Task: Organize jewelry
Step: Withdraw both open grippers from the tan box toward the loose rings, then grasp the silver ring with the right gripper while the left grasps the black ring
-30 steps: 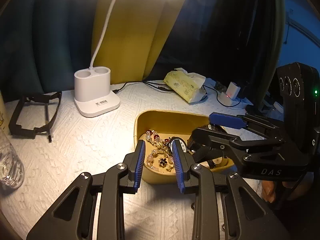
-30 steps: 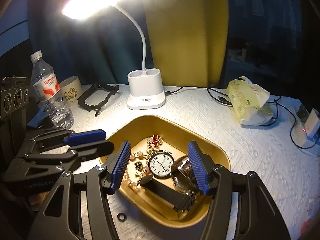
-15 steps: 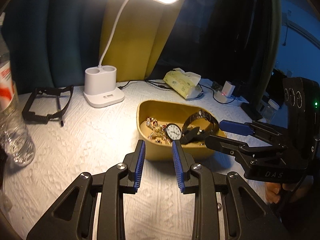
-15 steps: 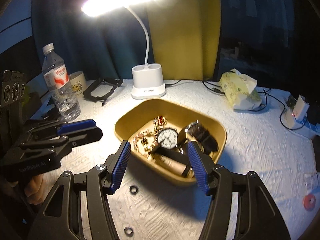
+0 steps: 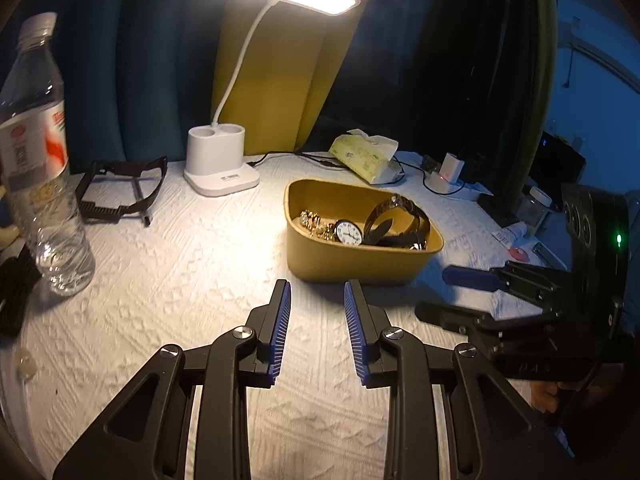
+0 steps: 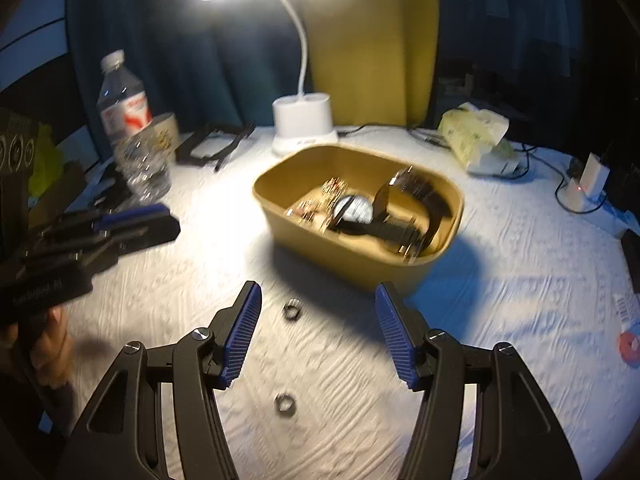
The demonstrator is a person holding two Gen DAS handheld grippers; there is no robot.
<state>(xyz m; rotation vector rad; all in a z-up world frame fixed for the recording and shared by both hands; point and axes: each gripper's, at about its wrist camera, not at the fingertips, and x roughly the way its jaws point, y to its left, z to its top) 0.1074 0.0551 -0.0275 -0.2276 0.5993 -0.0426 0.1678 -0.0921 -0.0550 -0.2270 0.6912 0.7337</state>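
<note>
A mustard-yellow tray (image 5: 352, 268) (image 6: 436, 268) sits mid-table under the lamp. It holds a white-faced watch (image 5: 349, 233) (image 6: 356, 210), a dark strap watch (image 5: 400, 216), and gold beaded jewelry (image 5: 314, 222) (image 6: 332, 192). Two metal rings lie on the cloth in the right wrist view, one (image 6: 292, 308) in front of the tray and one (image 6: 285, 403) nearer. My left gripper (image 5: 316, 304) is open and empty, short of the tray. My right gripper (image 6: 318, 316) is open and empty, above the rings; it also shows in the left wrist view (image 5: 472, 280).
A white desk lamp base (image 5: 219, 160) (image 6: 304, 124) stands behind the tray. A water bottle (image 5: 38, 152) (image 6: 134, 132) is at the left, with a black folded frame (image 5: 120, 188) beside it. A tissue pack (image 5: 366, 156), cables and a charger (image 5: 450, 170) lie at the back right.
Both grippers have pulled back and away from the tray, which now sits farther off. The two rings on the cloth now lie between the right fingers.
</note>
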